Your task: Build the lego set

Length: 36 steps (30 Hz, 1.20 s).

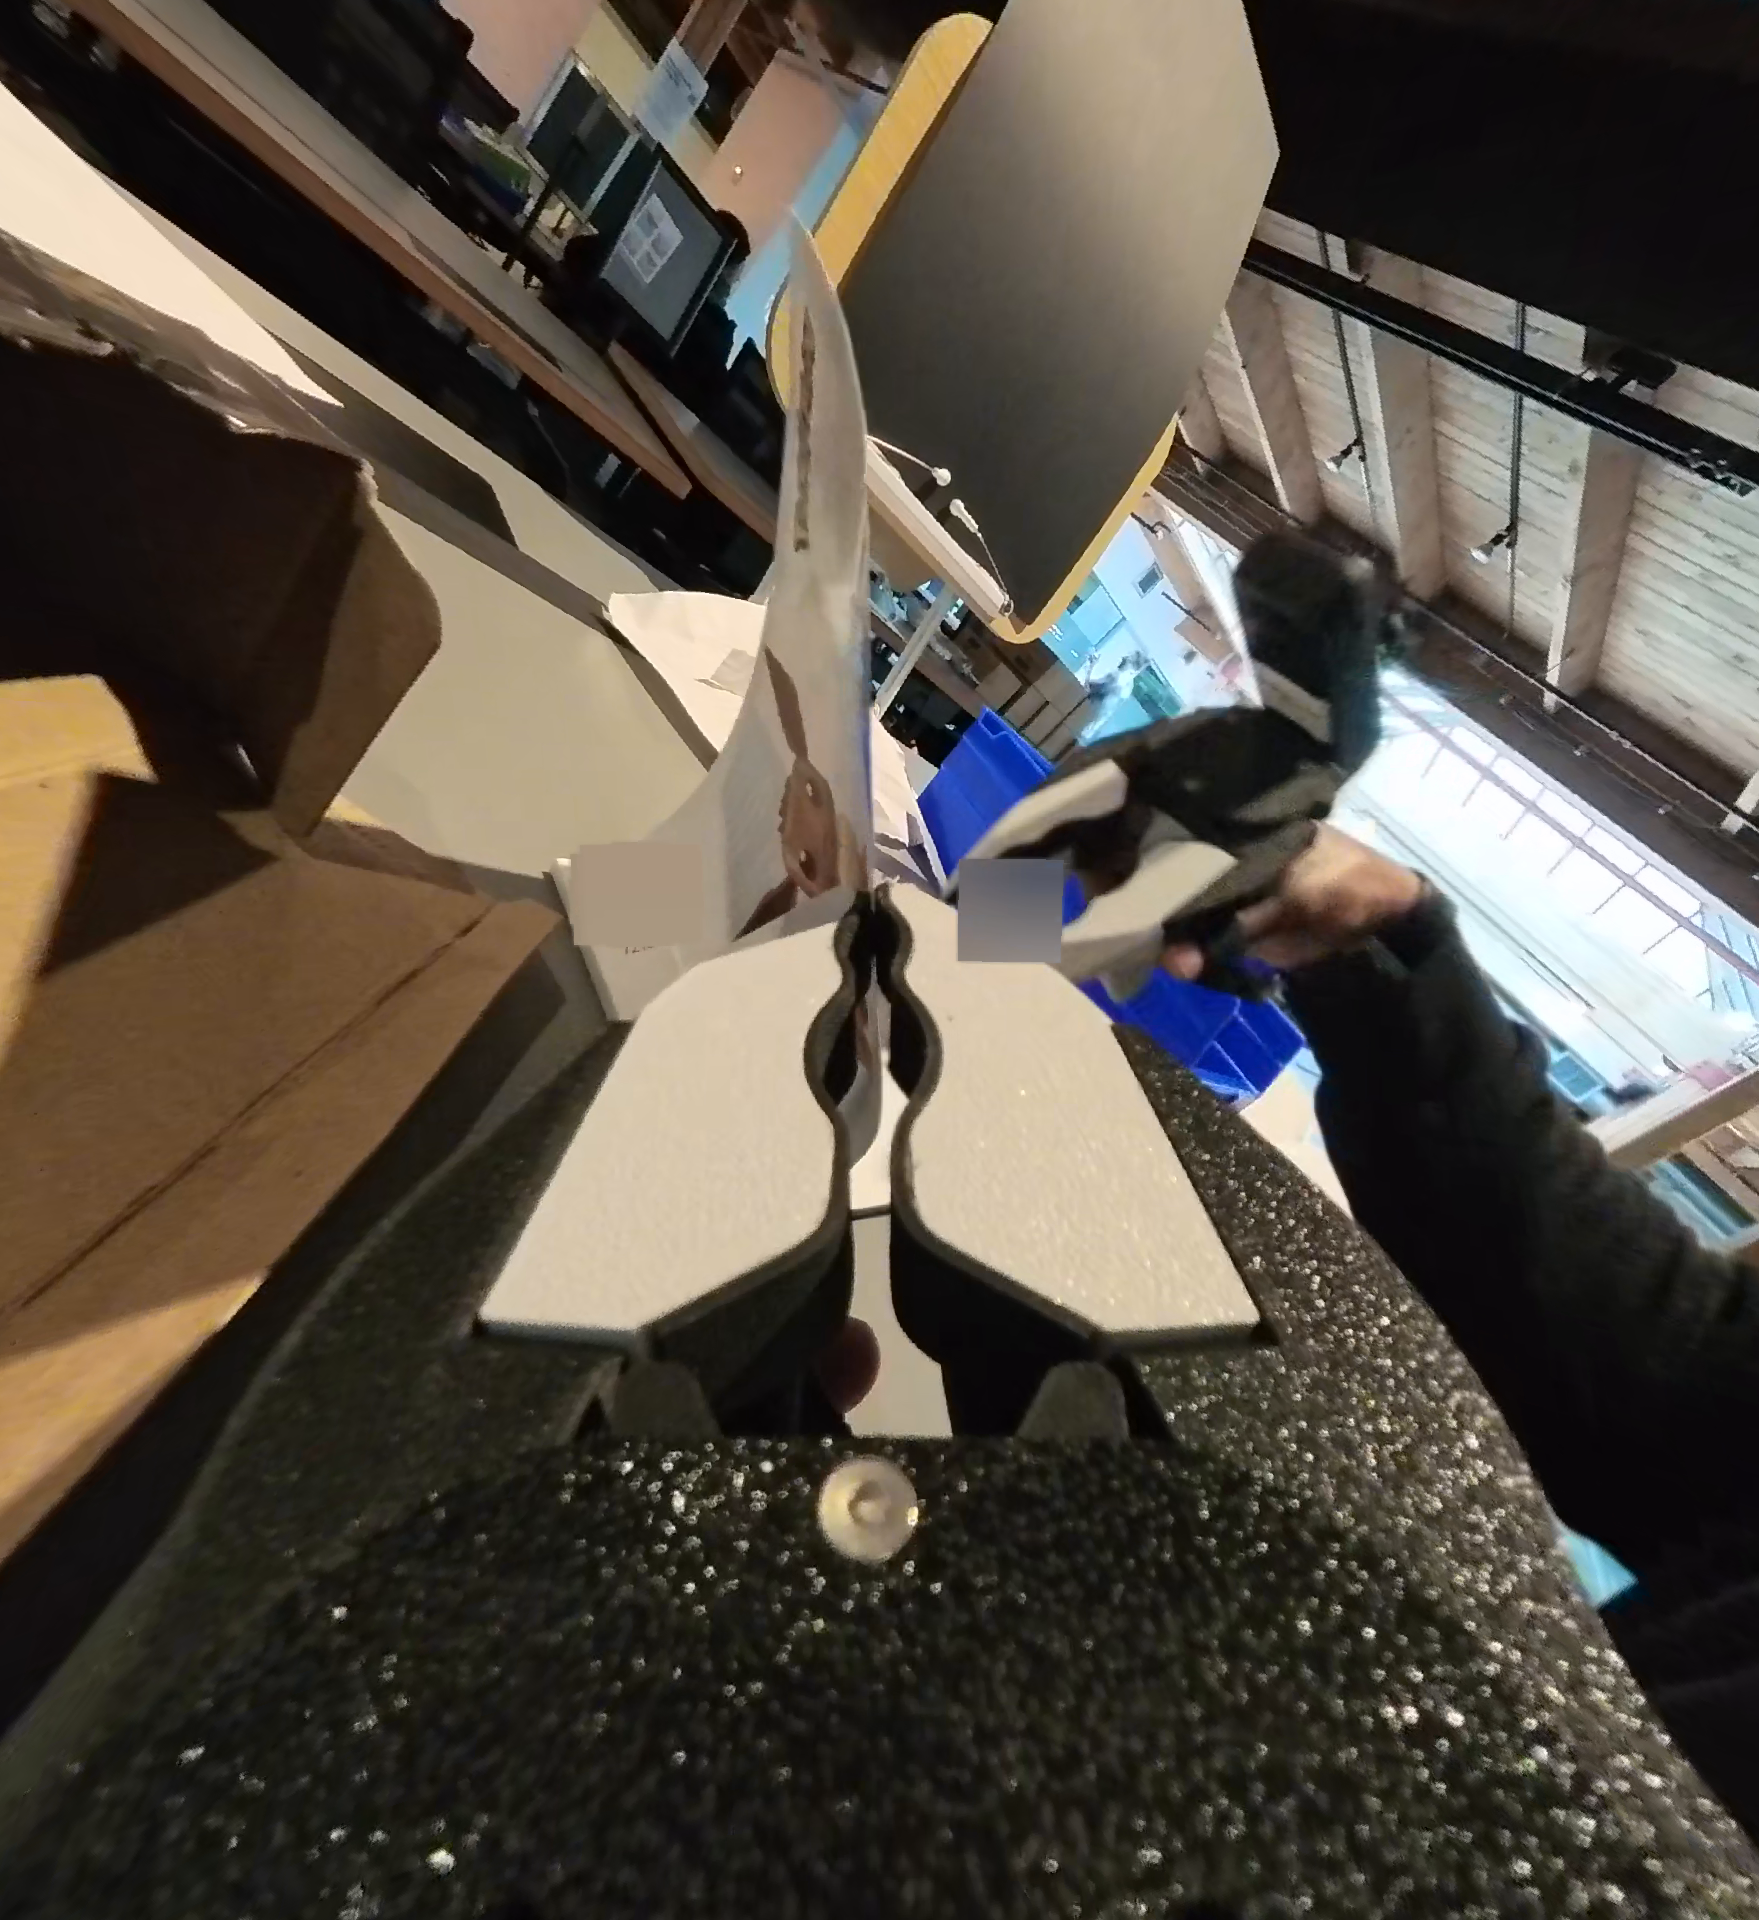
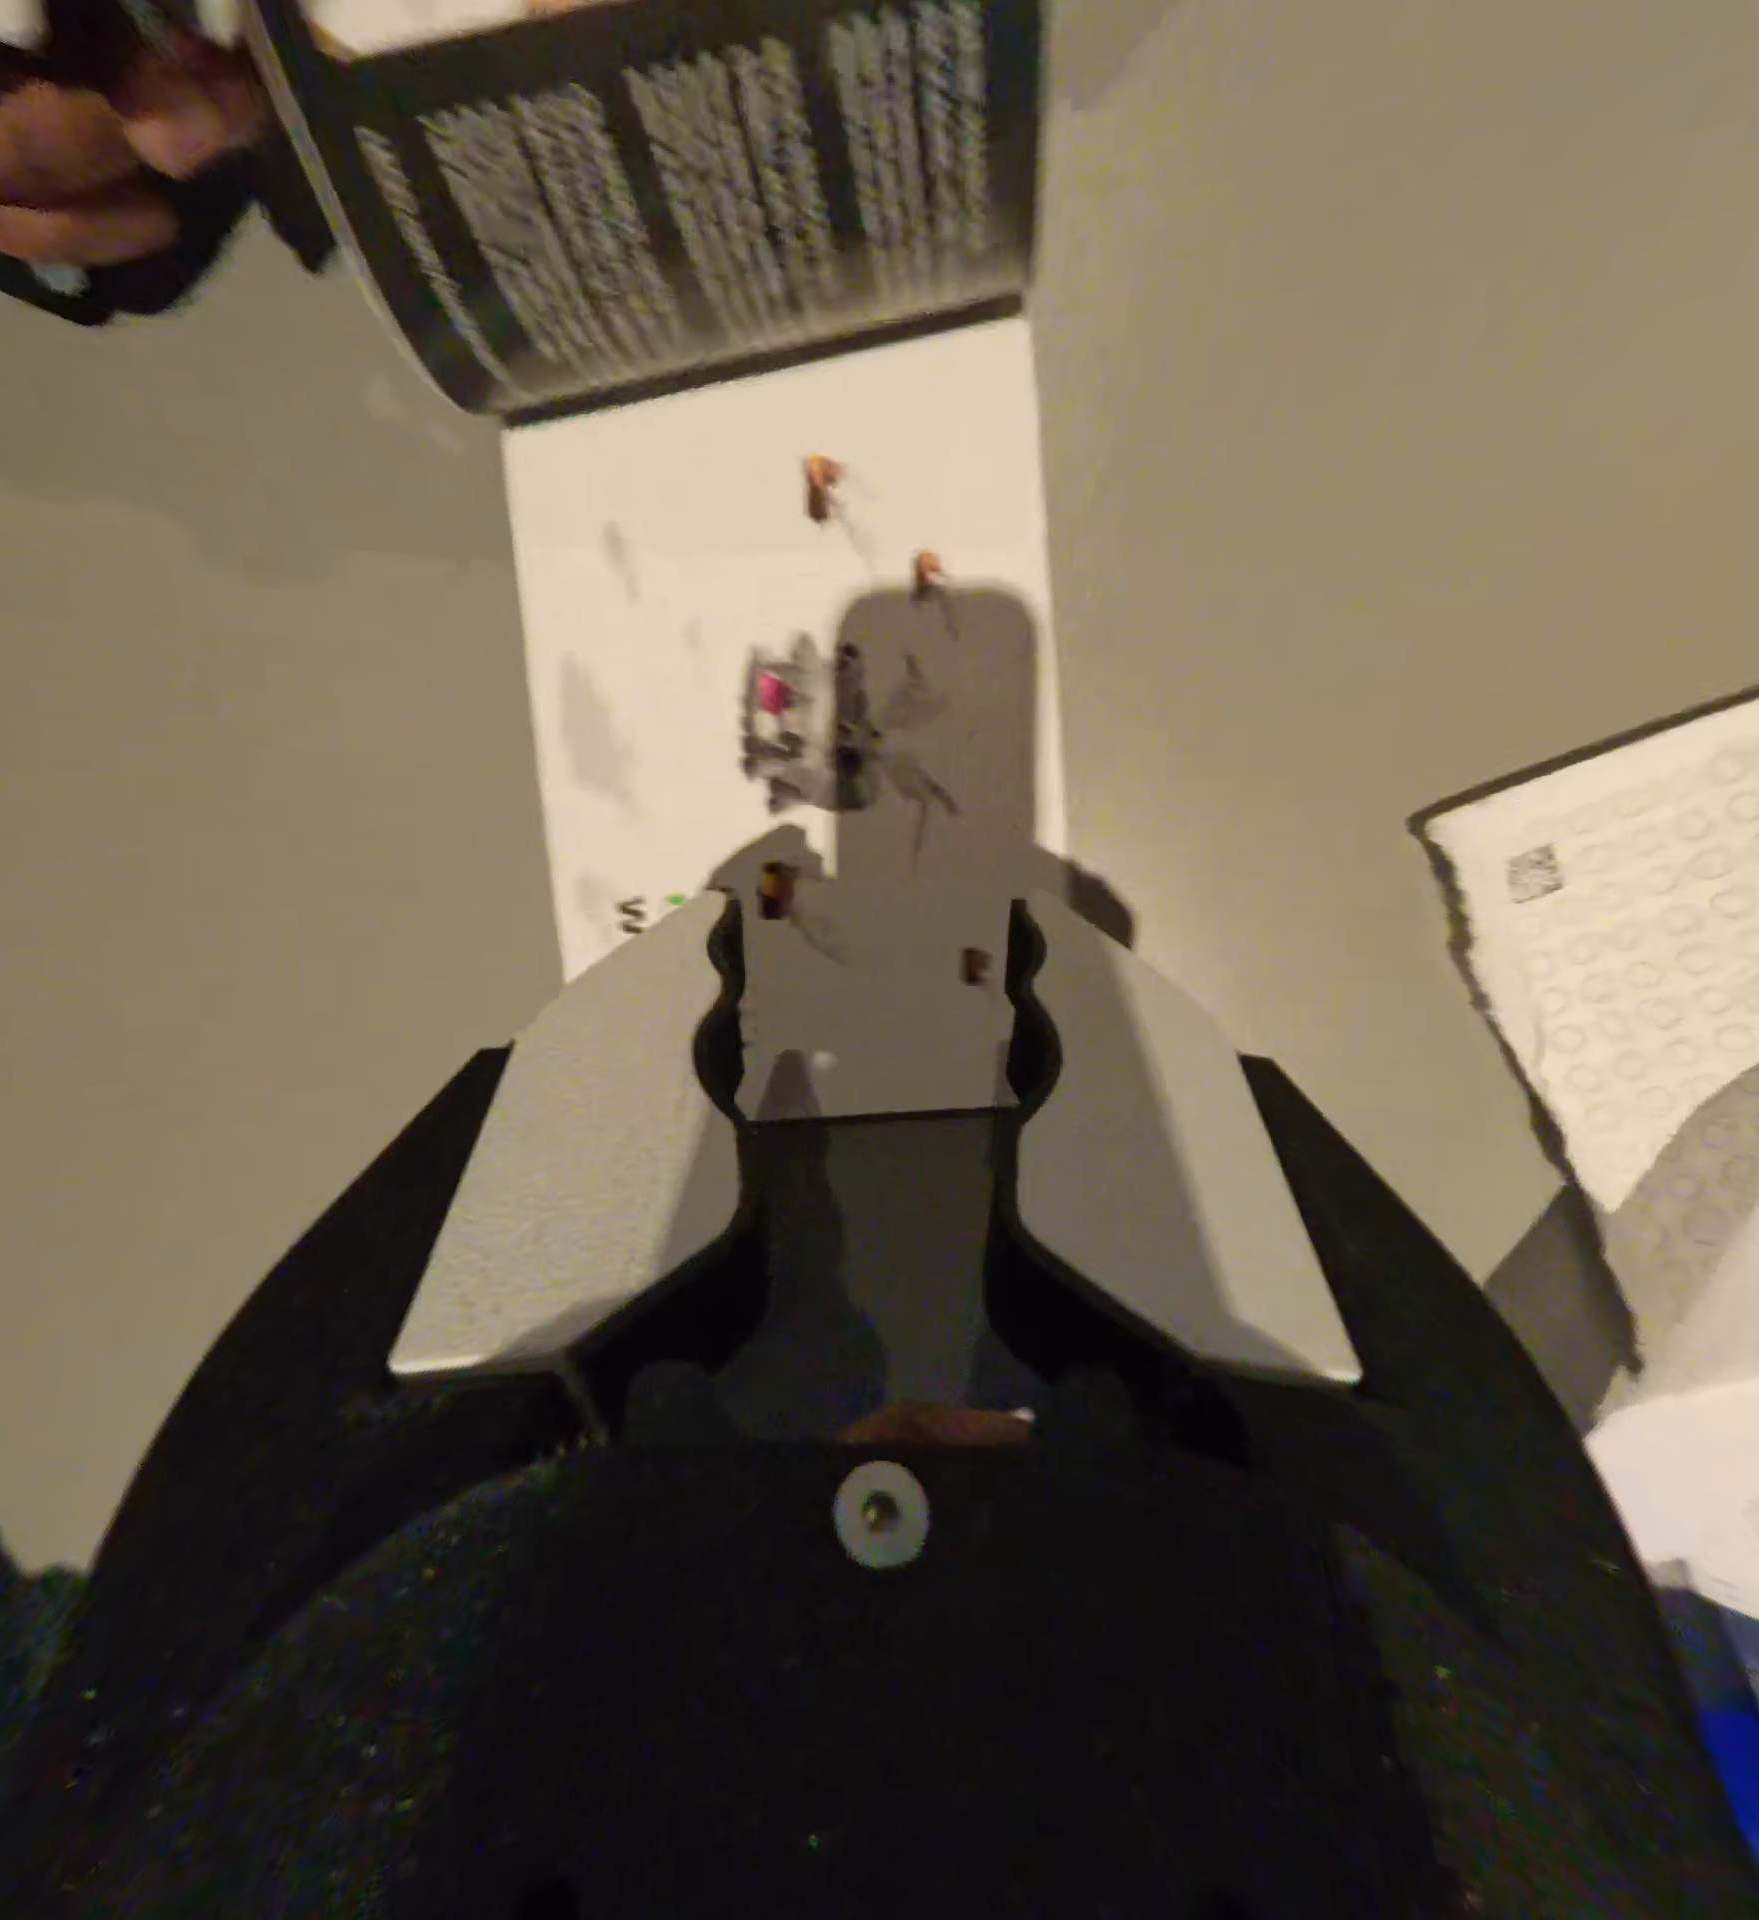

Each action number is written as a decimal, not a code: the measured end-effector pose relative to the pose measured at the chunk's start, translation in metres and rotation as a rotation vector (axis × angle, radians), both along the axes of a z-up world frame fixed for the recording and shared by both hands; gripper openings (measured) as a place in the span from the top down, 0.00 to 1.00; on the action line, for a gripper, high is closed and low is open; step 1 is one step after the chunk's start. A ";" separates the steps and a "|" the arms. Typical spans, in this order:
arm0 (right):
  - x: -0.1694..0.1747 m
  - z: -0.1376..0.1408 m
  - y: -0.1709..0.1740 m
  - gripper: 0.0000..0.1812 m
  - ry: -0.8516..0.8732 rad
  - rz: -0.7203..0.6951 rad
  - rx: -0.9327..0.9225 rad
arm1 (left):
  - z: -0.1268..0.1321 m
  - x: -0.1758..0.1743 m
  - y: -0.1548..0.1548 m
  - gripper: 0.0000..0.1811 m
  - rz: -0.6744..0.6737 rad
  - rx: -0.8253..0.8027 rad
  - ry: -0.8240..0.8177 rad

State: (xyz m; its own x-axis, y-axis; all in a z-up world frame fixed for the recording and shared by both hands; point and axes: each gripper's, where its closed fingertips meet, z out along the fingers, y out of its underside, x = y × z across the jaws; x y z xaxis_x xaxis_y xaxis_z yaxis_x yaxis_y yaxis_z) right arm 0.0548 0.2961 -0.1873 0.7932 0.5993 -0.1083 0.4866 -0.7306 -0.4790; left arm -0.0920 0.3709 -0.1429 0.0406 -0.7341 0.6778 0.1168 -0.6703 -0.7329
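My left gripper (image 1: 875, 906) is shut on a page of the white instruction booklet (image 1: 818, 540), which stands up from its fingertips and shows brown figure drawings. My right gripper (image 2: 873, 920) is open and empty. It hovers over the booklet's flat white page (image 2: 709, 582), which shows small brown and pink part pictures. The lifted page (image 2: 709, 208) shows dark with text columns at the top of the right wrist view, beside a hand (image 2: 54, 177). The right gripper (image 1: 1072, 883) also shows in the left wrist view, held by a hand in a black sleeve.
The booklet lies on a grey table (image 2: 231, 727). A brown cardboard box (image 1: 127, 935) stands close at the left. A white bag with a ring pattern (image 2: 1633, 935) lies at the right. Blue bins (image 1: 989, 769) stand behind the booklet. One gripper's finger ends stand about 20 cm off the other's.
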 end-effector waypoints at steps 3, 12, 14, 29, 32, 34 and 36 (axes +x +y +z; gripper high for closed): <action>0.024 -0.018 0.007 0.71 -0.034 0.017 -0.111 | 0.001 -0.001 0.000 1.00 0.001 -0.005 -0.007; 0.029 -0.048 -0.002 0.69 -0.055 0.071 -0.222 | 0.000 0.000 -0.002 1.00 -0.025 -0.019 -0.012; 0.029 -0.049 0.000 0.67 -0.041 0.055 -0.211 | 0.000 0.000 -0.002 1.00 -0.027 -0.017 -0.012; 0.014 -0.043 -0.014 0.63 0.014 0.100 -0.278 | 0.000 -0.003 -0.001 1.00 -0.021 -0.024 -0.015; 0.010 -0.039 -0.018 0.63 0.026 0.110 -0.279 | 0.000 -0.003 -0.001 1.00 -0.019 -0.024 -0.014; 0.008 -0.037 -0.021 0.63 0.035 0.117 -0.281 | 0.000 -0.004 -0.001 1.00 -0.018 -0.024 -0.013; 0.006 -0.035 -0.023 0.63 0.043 0.123 -0.280 | 0.000 -0.004 -0.001 1.00 -0.018 -0.024 -0.013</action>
State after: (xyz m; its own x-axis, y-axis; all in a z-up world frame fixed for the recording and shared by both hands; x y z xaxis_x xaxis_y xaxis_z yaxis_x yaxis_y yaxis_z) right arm 0.0608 0.2729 -0.2223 0.7075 0.6327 -0.3148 0.5635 -0.7739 -0.2889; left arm -0.0964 0.3699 -0.1431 0.0189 -0.7183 0.6954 0.1144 -0.6894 -0.7153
